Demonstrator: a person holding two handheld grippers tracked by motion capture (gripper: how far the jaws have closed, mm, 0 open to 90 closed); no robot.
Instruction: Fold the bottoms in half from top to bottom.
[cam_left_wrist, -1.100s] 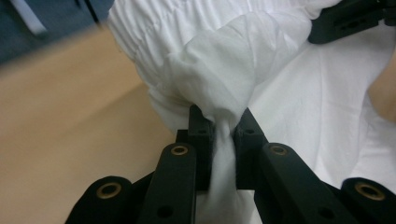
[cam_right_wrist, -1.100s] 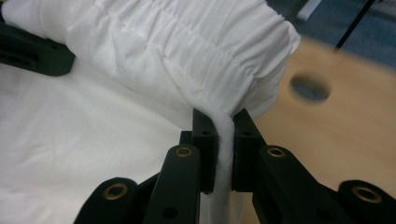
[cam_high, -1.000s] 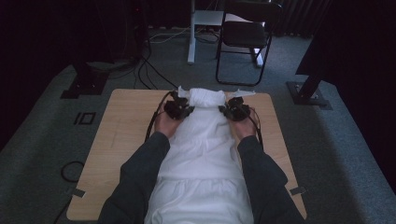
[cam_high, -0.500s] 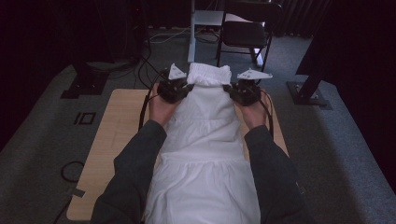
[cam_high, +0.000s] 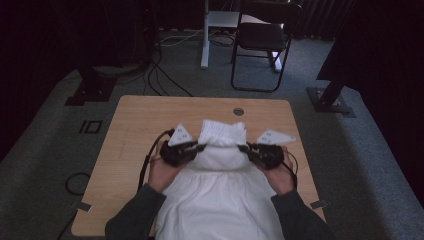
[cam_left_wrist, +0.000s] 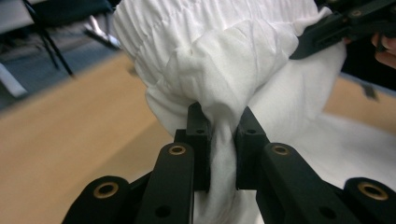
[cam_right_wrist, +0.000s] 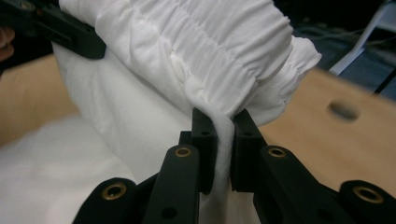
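Gripping: left gripper pinches white garment | right gripper pinches its gathered edge

A light wooden table stands on grey carpet, with a round hole near its far edge. A white garment lies on its near half, running off the near edge.

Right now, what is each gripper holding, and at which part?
Both hold the white garment. The left gripper pinches bunched cloth at one side below the gathered elastic band; the right gripper pinches the opposite side.
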